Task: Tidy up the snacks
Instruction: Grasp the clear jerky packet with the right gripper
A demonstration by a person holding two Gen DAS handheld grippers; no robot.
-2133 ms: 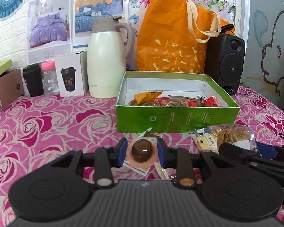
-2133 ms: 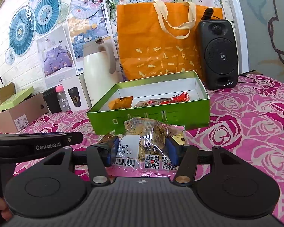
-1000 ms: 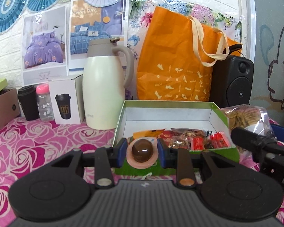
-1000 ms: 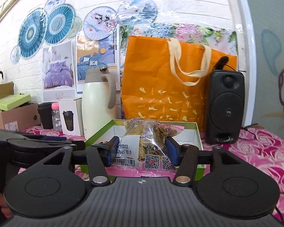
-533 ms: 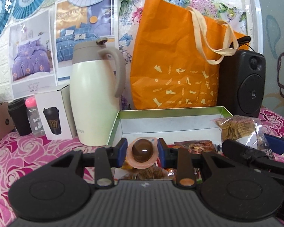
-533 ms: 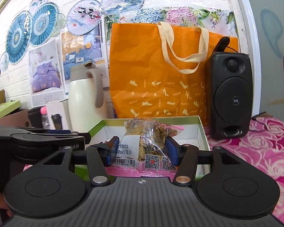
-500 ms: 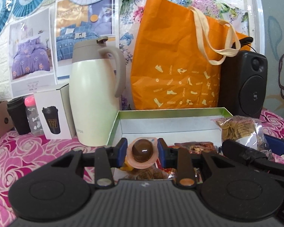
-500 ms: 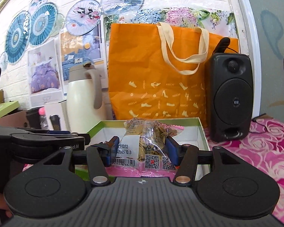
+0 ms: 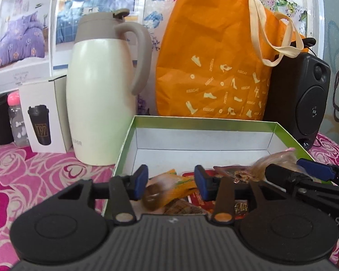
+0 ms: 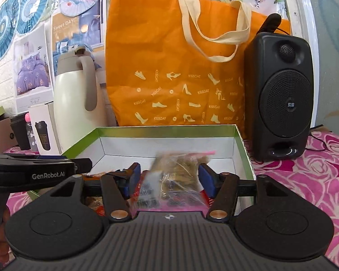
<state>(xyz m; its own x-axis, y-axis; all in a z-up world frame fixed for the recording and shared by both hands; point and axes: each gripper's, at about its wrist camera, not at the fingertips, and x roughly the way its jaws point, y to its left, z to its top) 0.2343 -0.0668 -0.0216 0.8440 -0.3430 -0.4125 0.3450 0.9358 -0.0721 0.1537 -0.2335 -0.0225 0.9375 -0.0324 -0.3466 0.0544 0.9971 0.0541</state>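
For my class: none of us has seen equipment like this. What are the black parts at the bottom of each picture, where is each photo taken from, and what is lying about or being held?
There is no robot: a person holds a hand-operated claw in each hand, with a camera on each looking along its fingers. One picture looks from the left claw, the other from the right claw. Both are open over a green box of snacks on a rose-patterned cloth. A blurred round brown sweet lies between the left fingers, and a blurred bag of biscuits between the right ones, apparently just let go. Behind stand a cream jug, an orange bag and a black speaker.
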